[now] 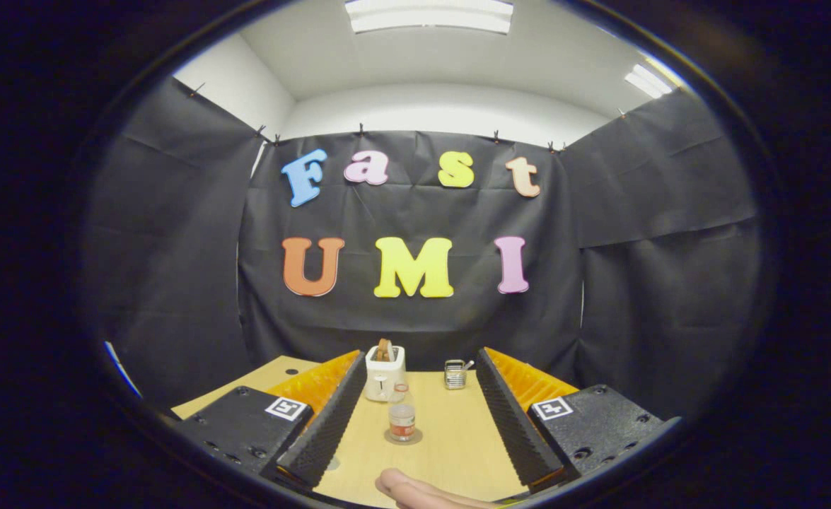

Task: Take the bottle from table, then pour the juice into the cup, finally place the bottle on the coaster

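Bottle (402, 417) upright, dead ahead of the tongs (415, 424), on their centreline.
Tongs spread wide, empty; bottle stands on a coaster (403, 437), toaster (385, 373) just behind.

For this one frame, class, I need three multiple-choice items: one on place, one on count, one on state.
1. Where does the bottle stand?
A. on the coaster
B. inside the toaster
C. in the metal holder

2. How many fingers of the hand-held gripper flank the table?
A. one
B. two
C. three

3. The hand-held gripper is:
A. shut on the bottle
B. shut on nothing
C. open

Key: 1 A, the round mat lies under it; 2 B, one either side; 3 C, fingers spread wide, bottle untouched between them.
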Demonstrator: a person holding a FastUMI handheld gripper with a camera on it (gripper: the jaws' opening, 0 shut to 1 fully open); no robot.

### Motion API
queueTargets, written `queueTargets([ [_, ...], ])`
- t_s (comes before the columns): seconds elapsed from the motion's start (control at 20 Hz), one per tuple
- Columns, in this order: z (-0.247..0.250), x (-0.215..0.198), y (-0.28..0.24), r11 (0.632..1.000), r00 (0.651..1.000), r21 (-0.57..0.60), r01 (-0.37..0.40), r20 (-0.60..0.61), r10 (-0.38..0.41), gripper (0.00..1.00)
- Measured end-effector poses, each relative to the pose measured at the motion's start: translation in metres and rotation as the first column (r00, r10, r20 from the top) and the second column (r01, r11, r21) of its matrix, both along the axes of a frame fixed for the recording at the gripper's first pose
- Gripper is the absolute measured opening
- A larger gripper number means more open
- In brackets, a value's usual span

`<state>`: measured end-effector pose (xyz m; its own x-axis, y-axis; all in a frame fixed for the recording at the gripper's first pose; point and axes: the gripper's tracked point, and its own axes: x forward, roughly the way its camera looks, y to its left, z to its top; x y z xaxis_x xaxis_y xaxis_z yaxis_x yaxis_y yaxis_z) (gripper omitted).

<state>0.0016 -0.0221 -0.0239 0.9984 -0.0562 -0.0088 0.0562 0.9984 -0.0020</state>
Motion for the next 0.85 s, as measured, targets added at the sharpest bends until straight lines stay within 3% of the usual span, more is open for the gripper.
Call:
queueTargets([
  [0.2,0.008,-0.012,-0.007,1.0,1.0,-0.006,0.027,-0.005,-0.027,1.0],
  [0.85,0.007,-0.04,0.0,0.999,0.998,-0.036,0.006,0.059,-0.003,1.0],
])
